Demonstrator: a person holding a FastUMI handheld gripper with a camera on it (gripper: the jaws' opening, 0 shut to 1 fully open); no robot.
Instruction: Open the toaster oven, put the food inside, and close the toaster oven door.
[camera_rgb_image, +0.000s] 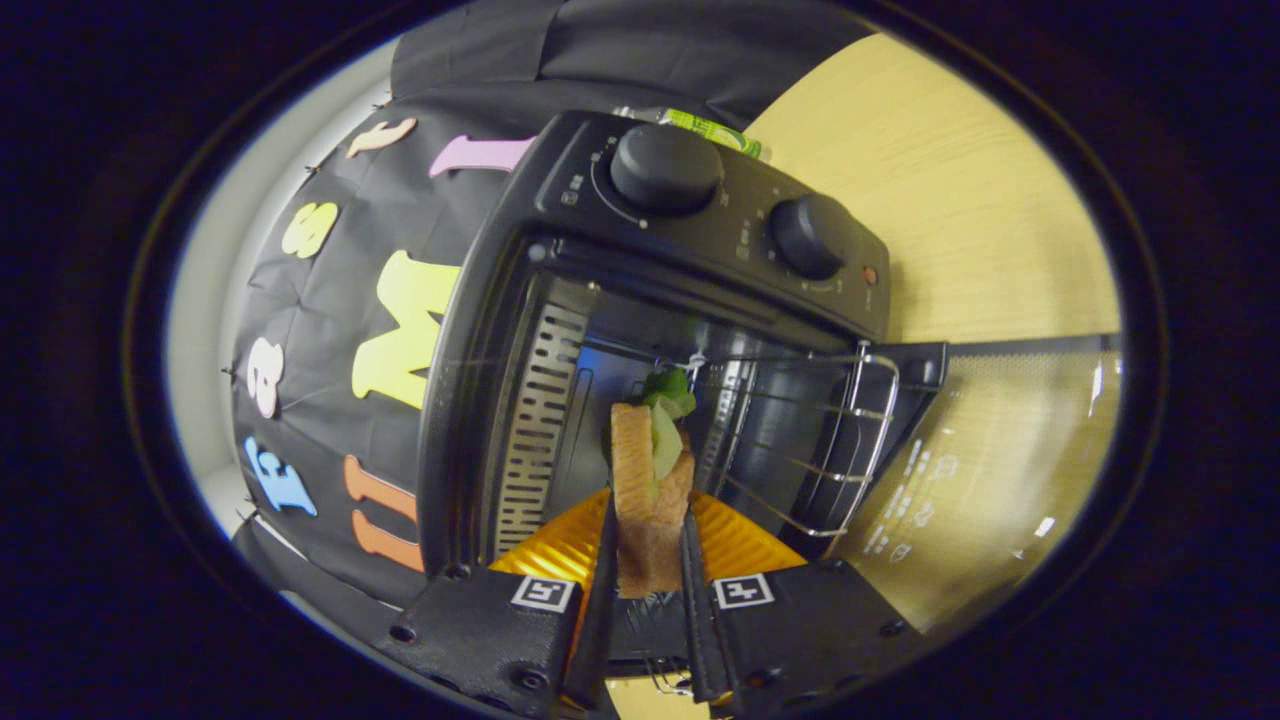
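The view is tilted on its side. A black toaster oven (560, 250) with two knobs (665, 167) stands on the wooden table (950, 200), its glass door (1000, 460) folded down flat and its cavity exposed. A wire rack (830, 440) sits inside, partly pulled out over the door. My gripper (650, 510) is shut on a sandwich (640, 460) of toasted bread with green lettuce. The sandwich is held on edge just in front of the oven's mouth, short of the rack.
A shiny orange plate (740, 545) lies right under the fingers, in front of the oven. A green packet (710, 128) pokes out behind the oven's top. The black booth cloth (330, 300) hangs close beside the oven.
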